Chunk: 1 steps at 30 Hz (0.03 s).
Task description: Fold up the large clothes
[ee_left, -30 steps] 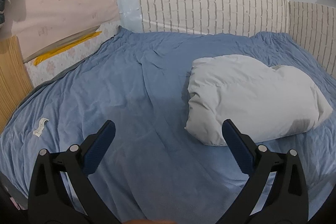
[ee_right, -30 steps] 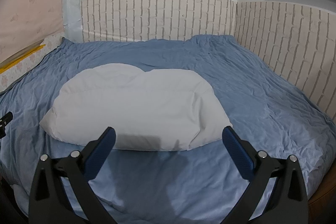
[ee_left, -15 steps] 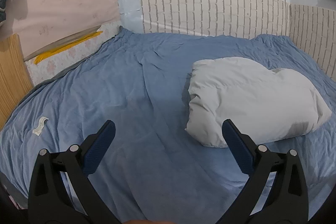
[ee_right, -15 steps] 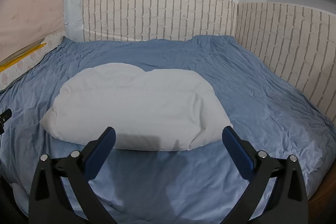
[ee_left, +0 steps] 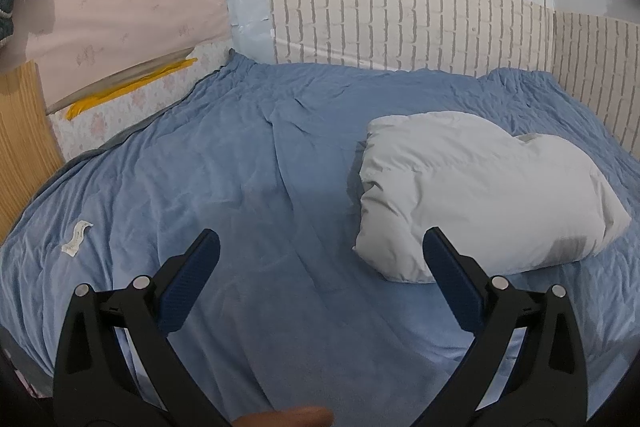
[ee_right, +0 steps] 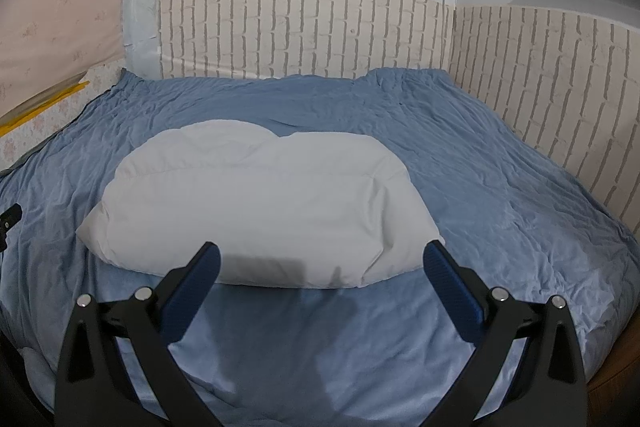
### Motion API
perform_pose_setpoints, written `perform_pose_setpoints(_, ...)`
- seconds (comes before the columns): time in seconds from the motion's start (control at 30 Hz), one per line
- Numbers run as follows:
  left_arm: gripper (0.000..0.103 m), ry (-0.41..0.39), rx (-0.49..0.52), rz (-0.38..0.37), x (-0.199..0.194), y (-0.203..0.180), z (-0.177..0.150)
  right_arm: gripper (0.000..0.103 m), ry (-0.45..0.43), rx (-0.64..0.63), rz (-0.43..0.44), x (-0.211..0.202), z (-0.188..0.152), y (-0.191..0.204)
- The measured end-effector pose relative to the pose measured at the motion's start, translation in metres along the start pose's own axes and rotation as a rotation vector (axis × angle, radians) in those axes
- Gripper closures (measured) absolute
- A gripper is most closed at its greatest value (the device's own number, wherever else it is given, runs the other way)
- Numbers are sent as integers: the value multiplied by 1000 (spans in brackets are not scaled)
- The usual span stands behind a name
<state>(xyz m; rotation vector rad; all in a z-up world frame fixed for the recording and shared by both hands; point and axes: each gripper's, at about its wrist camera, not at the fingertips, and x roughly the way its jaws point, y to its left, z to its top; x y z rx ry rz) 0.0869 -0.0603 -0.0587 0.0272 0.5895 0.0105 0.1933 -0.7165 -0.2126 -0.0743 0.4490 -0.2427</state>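
White padded garment (ee_right: 256,203), folded into a puffy bundle on the blue bed (ee_right: 500,187), both grippers (ee_left: 320,279) (ee_right: 322,281) wide and empty above its near edge; probably light, soft, springy, best pinched at corners.

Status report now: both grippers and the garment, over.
Left gripper open, empty. Right gripper open, empty. White puffy garment folded on blue bedcover. Nothing blocking.
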Motion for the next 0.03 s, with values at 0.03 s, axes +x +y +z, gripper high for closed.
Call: perform_pose_setpoints(0.03, 3, -1, -1, 1, 0, 0, 0, 2, 0, -1, 1, 0, 0, -1)
